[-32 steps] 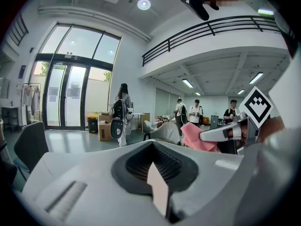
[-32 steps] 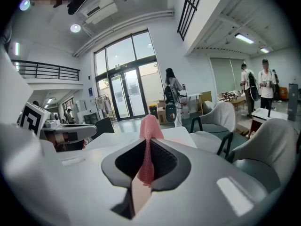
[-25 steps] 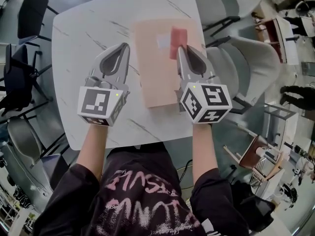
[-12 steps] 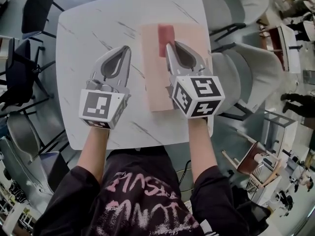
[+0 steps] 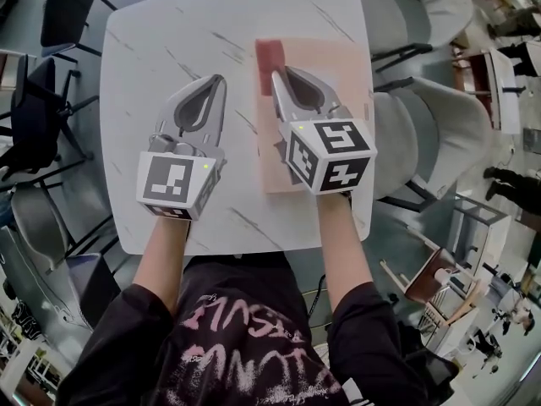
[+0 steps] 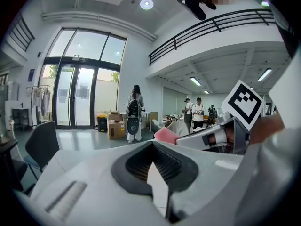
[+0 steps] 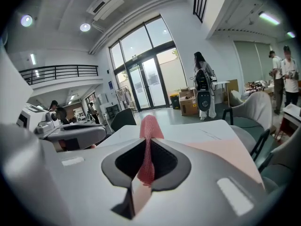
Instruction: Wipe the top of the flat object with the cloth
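No text can be read; the pink lettering on the black shirt (image 5: pixel 245 345) is illegible.

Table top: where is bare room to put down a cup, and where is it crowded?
Bare: the far left of the table, from its far edge down to the left tongs. Crowded: the right side, where the flat board lies and the right tongs hold the cloth on it.

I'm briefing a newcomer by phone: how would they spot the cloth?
On the white marbled table lies a pale peach board. At its far left corner the right gripper pinches the cloth, the only deep pink, woven thing there.
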### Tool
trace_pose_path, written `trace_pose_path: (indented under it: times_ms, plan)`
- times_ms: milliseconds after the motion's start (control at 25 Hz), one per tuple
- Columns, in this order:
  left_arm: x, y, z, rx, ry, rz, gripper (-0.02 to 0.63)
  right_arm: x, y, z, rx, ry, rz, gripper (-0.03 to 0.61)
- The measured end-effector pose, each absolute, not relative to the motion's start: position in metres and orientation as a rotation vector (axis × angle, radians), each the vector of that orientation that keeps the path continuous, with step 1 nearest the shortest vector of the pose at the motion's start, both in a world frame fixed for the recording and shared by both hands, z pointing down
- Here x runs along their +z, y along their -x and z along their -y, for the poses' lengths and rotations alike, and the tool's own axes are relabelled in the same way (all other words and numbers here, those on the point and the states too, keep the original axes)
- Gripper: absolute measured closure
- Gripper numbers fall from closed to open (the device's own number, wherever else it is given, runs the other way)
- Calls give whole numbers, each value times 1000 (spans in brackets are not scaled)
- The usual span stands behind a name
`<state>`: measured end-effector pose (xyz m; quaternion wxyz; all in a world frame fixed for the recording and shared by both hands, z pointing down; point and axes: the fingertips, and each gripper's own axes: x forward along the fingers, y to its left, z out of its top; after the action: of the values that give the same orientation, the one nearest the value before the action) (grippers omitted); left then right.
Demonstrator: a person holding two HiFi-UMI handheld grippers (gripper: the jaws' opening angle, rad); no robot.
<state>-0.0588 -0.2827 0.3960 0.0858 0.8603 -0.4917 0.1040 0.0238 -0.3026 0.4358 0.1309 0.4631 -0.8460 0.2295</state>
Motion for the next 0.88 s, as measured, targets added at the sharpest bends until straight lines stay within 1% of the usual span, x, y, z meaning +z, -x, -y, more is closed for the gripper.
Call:
trace_pose_path:
  times_ms: [240, 880]
  plan:
    - [395, 66, 281, 304, -2572, 1513, 612, 451, -11, 304, 713, -1277, 2435, 528]
    - [394, 68, 279, 314, -2566, 1521, 612, 477, -10, 308, 793, -1219, 2330, 528]
